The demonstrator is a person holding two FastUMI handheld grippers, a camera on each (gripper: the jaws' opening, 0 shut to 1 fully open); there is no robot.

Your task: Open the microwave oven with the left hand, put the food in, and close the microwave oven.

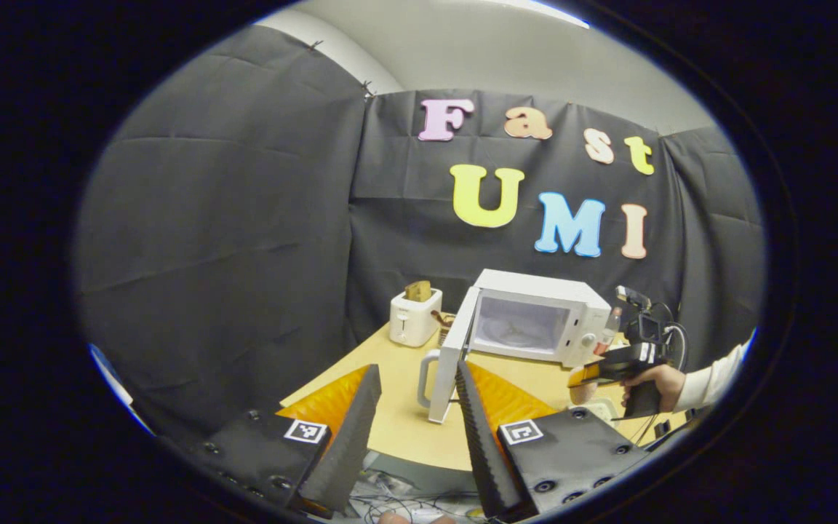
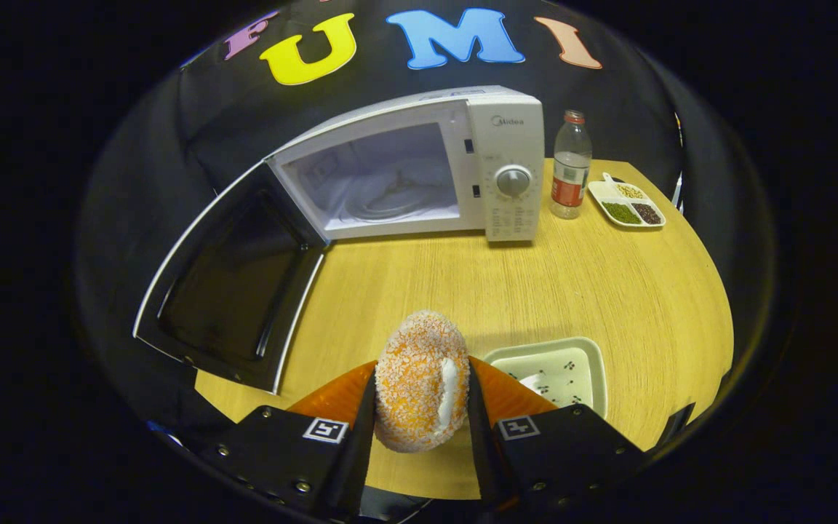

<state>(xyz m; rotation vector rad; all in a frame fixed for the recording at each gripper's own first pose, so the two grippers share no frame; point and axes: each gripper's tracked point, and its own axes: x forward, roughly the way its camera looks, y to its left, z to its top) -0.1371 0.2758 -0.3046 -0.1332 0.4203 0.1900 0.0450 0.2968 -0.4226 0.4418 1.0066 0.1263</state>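
The doughnut [image 2: 421,380] is pinched at its sides by the right gripper [image 2: 419,407]; it looks soft and crumbly, so squeezing hard is best avoided. The left gripper [image 1: 412,429] is spread wide.

left gripper view far back, level, right gripper view nearer, looking down, both sharing the open microwave [image 1: 535,320] [image 2: 419,171]

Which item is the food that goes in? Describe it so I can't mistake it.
Start at the white microwave with its door swung open. Nearer the camera, the right gripper holds a round doughnut. Unlike the pale tray beside it, it has orange crumb coating.
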